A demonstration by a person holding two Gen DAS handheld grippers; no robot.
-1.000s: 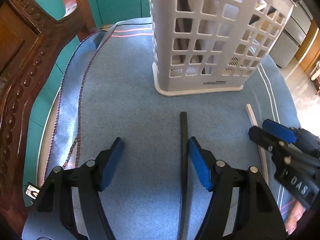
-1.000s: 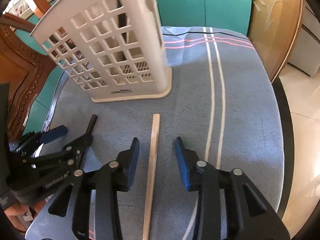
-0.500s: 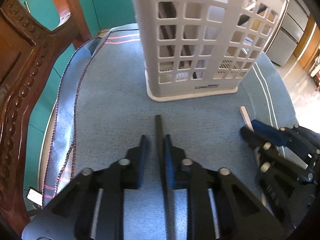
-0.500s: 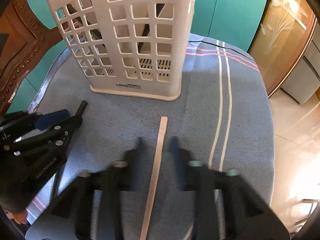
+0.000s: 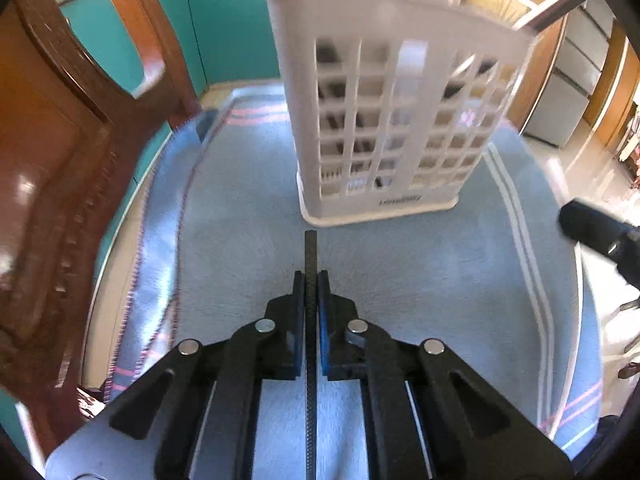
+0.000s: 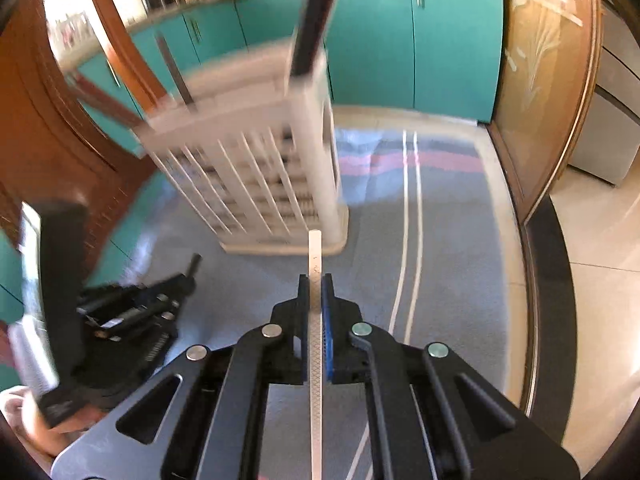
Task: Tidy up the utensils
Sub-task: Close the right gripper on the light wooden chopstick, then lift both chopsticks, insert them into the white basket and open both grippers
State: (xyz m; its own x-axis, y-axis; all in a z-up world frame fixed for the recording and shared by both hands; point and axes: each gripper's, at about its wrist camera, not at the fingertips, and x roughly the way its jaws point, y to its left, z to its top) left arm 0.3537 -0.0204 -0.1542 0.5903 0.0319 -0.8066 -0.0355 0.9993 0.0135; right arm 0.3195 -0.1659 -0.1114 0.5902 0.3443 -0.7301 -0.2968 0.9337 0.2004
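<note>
left gripper jaws clamp the black stick; right gripper jaws clamp the white stick. both sit mid-frame, below the white basket. lift clear of the rim, then lower each tip-first inside.

No legible text, basket label blurred

Kitchen interior, daylight: teal cabinet doors with slim metal handles line back wall. Carved dark-wood chair stands at left, close against table edge. Table wears blue cloth with white and pink stripes. Glossy pale floor tiles catch strong glare at right. Etched amber glass panel in wood frame beside grey steel appliance.
</note>
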